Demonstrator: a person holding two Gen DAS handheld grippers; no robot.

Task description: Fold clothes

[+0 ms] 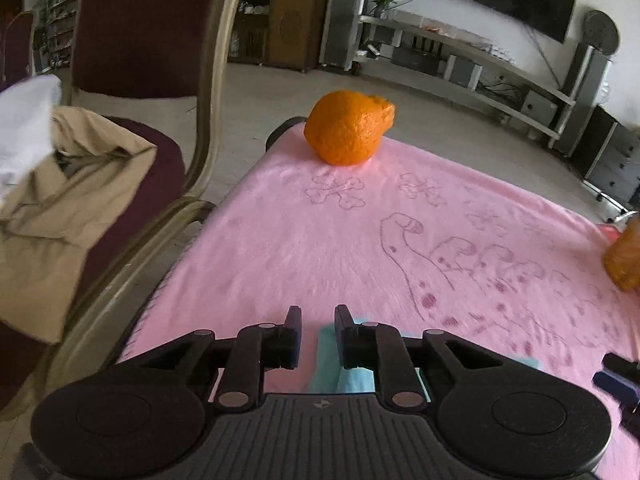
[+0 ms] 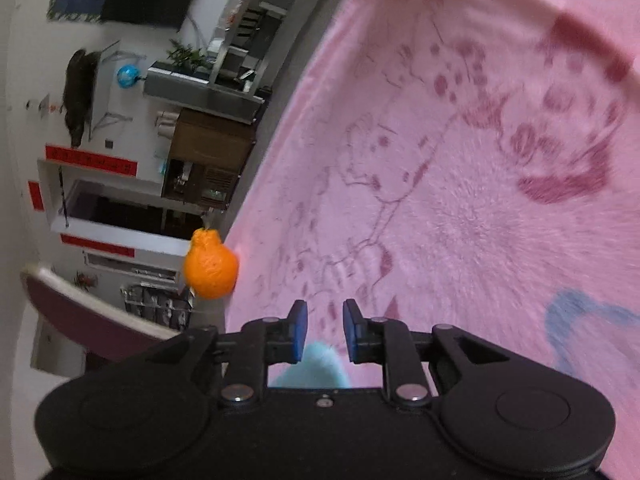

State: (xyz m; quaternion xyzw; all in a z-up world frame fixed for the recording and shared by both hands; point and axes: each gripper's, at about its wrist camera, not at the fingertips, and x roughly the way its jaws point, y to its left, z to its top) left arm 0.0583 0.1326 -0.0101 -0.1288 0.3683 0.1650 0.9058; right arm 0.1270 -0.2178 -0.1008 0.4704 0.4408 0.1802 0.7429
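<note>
A pink fleece cloth (image 1: 320,248) with a printed dinosaur and bones lies spread over the table; it fills the right wrist view (image 2: 460,220) too. A light blue cloth (image 1: 340,364) lies under and just behind the fingertips of my left gripper (image 1: 317,316), which is open a little above the pink cloth. My right gripper (image 2: 325,312) is open, with a light blue piece of cloth (image 2: 316,368) showing between the bases of its fingers. Neither grips anything.
An orange (image 1: 348,128) sits at the far edge of the pink cloth, also in the right wrist view (image 2: 210,266). A second orange object (image 1: 624,256) is at the right edge. A chair (image 1: 132,128) with beige and white clothes (image 1: 52,200) stands at the left.
</note>
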